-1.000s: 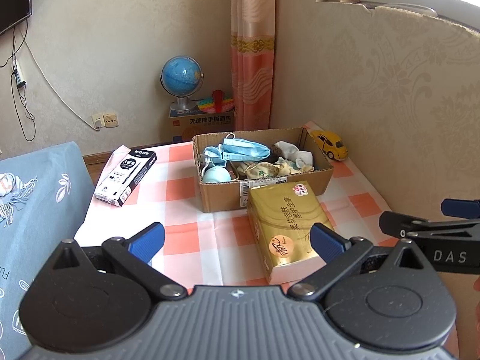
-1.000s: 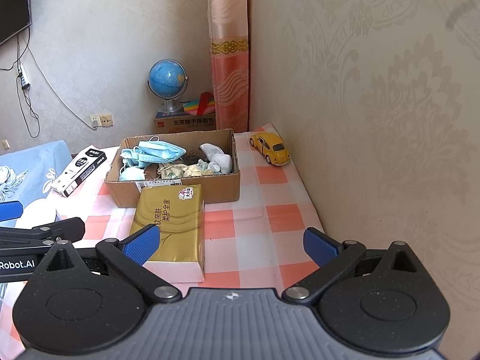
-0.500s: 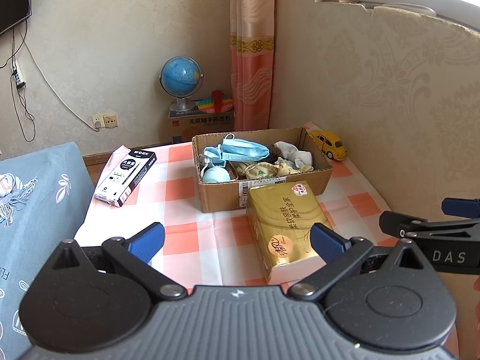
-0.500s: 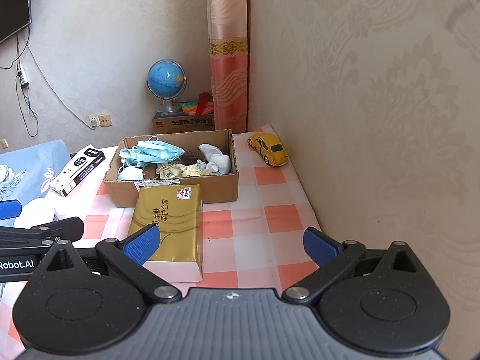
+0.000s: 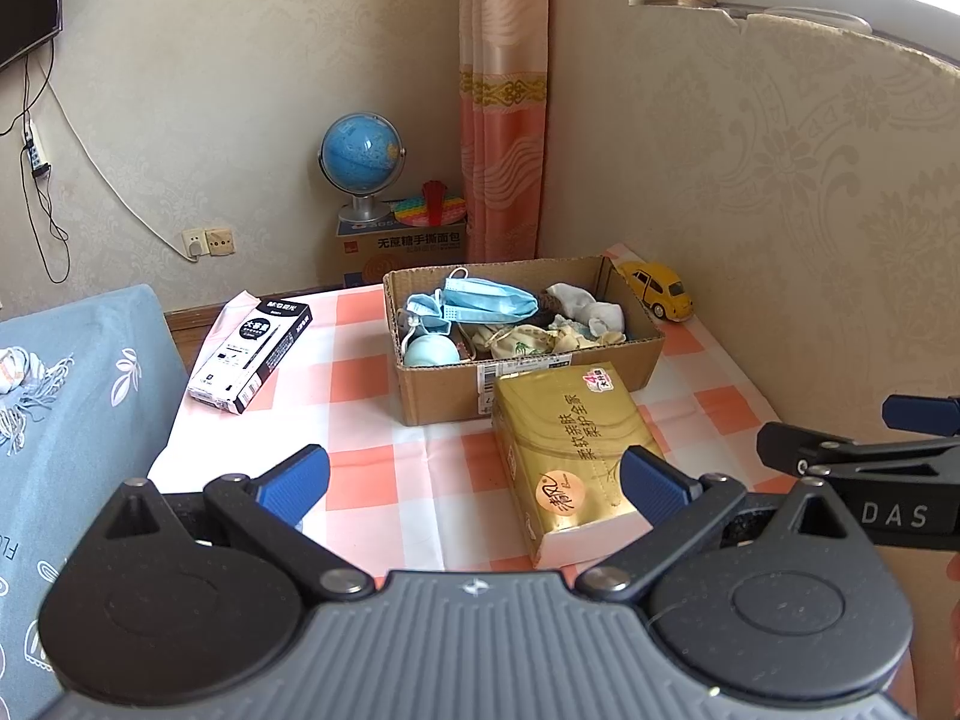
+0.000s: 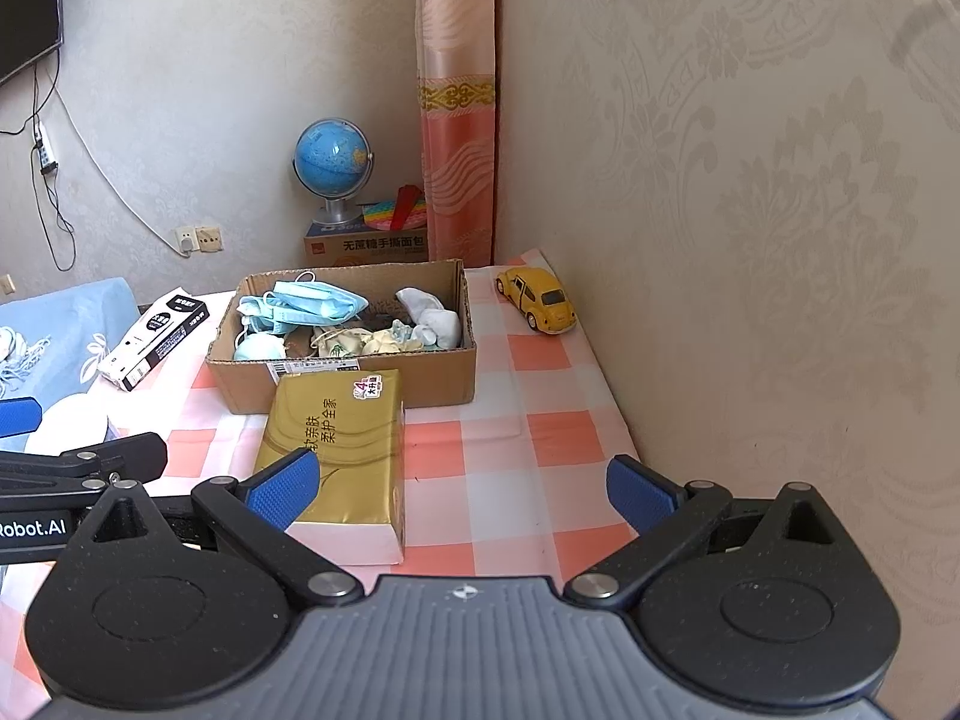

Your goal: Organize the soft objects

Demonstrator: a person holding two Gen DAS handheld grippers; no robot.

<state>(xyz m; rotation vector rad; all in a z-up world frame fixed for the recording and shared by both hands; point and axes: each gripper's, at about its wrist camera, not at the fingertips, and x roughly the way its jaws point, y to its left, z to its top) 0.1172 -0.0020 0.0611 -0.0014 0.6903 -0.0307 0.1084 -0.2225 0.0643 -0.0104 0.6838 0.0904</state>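
While both claws hang above the near edge of the worktop (image 5: 366, 480), neither has hold of anything: the left claw (image 5: 474, 477) has its blue pads spread wide, and the right claw (image 6: 462, 489) is spread just as wide.

A cardboard box (image 5: 528, 381) sits toward the far edge of the checked worktop, near its far right corner. Inside it lie the soft things: blue face masks (image 5: 489, 300) at the far left, white socks (image 5: 585, 303) at the far right, a pale blue round piece (image 5: 431, 351) in the near left corner, and cream printed cloth (image 5: 522, 342) along the near wall. A gold tissue pack (image 5: 567, 453) lies flat on the worktop, its far end just at the box's near wall, its near end between the left claw's pads in the left wrist view.

A yellow toy car (image 6: 536, 299) stands at the far right corner, beside the box and apart from it. A black-and-white carton (image 5: 251, 345) lies near the left edge, well apart from the box.
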